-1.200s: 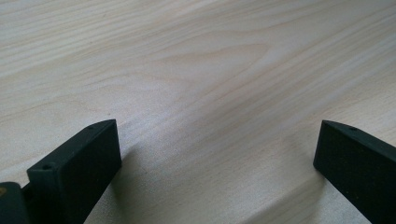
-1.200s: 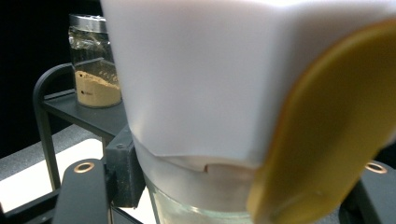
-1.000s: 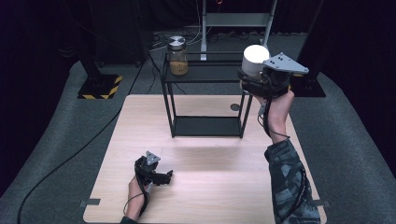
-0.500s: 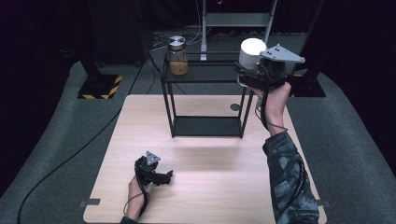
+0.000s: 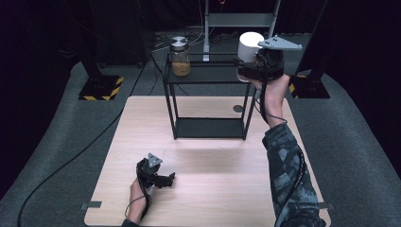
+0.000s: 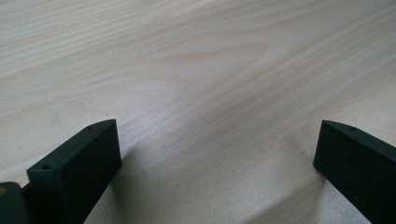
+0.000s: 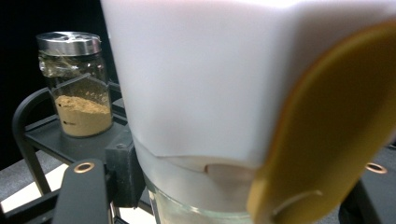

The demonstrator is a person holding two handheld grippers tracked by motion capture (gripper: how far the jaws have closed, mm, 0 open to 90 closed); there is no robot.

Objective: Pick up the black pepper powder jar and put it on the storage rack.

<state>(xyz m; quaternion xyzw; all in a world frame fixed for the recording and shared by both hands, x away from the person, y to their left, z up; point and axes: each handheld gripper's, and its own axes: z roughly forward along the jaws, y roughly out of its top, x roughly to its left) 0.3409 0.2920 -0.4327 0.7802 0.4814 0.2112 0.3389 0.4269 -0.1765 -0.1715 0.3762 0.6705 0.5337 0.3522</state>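
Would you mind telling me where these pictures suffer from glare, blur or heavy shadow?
High view: the white container is blown out against a dark room, and the black rack casts a soft shadow on the table. Right gripper view: the container is overexposed and soft; the spice jar is sharper. Left gripper view: evenly lit wood, jaws casting faint shadows.

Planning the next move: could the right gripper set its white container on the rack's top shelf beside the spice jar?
Probably yes. The right gripper, shut on the white container, is at top-shelf level of the rack; the spice jar stands at the far left end.

white jar (image 5: 249, 45) carried higher, toward shelf (image 5: 208, 75)
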